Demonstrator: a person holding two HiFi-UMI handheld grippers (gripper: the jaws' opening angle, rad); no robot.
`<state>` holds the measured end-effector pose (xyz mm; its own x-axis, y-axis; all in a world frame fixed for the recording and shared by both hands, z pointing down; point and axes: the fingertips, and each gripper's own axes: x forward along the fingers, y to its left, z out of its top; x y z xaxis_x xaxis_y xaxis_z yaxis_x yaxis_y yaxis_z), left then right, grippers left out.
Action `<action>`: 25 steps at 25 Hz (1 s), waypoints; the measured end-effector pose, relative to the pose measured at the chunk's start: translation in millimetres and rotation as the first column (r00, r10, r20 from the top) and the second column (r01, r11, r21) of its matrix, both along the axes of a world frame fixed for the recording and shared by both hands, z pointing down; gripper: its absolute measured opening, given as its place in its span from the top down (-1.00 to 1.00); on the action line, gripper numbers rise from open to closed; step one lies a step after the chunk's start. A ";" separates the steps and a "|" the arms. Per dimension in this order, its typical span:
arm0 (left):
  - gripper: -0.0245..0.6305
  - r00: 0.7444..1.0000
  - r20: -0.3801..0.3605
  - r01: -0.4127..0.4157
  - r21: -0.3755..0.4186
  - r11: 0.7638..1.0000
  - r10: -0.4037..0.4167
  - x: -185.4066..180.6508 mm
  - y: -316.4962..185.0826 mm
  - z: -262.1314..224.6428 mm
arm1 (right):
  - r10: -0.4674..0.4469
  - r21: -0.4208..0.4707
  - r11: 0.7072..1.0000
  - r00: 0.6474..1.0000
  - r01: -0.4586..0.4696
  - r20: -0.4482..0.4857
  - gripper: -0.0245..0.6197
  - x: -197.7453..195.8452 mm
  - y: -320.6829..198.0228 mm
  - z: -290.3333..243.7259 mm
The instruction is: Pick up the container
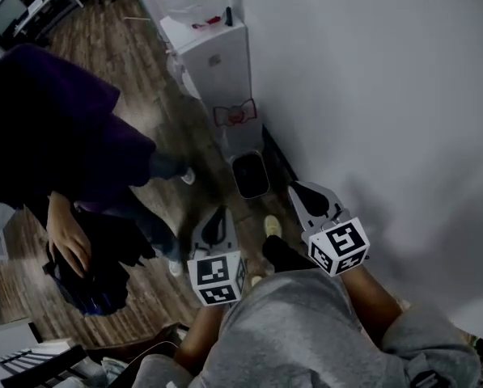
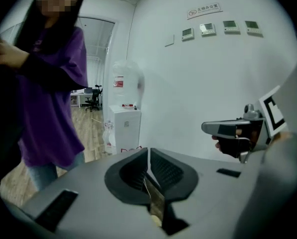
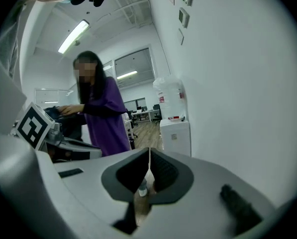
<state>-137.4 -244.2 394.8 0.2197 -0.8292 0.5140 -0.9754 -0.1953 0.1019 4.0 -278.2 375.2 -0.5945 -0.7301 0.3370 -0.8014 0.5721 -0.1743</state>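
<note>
container point(image 1: 252, 175) on the floor point(image 1: 152, 71) looks light, stiff plastic; take it by the rim, as your left claw point(image 1: 218, 215) and right claw point(image 1: 299, 192) are both clenched, empty.

Both grey-sleeved arms reach forward side by side, the left gripper point(image 1: 216, 217) and the right gripper point(image 1: 299, 191) tilted downward and close together, each with its jaws pressed together on nothing.

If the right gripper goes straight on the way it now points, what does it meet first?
Probably the brown wooden floor, beside the white box-shaped water dispenser; the right gripper points slightly down, jaws shut. Depth is unclear.
</note>
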 end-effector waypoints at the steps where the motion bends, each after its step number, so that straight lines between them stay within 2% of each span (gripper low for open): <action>1: 0.84 1.000 0.000 0.003 -0.001 1.000 -0.003 1.8 -10.2 -0.4 | -0.002 -0.002 1.000 1.000 0.002 0.004 0.84 -0.2 -9.7 0.2; 14: 0.84 0.997 0.031 0.070 -0.012 0.997 -0.070 6.4 -90.8 3.2 | -0.054 -0.023 0.998 0.998 0.055 0.043 0.84 1.6 -99.9 6.5; 25: 0.84 0.983 0.061 0.171 -0.013 0.985 -0.170 -17.3 -112.1 5.4 | -0.112 -0.033 0.993 0.993 0.113 0.041 0.84 -4.5 -135.6 17.8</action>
<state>-154.7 -356.3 400.2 0.0441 -0.8422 0.5373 -0.9987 -0.0239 0.0445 -0.5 -413.8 392.9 -0.6855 -0.6457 0.3364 -0.7244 0.6512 -0.2263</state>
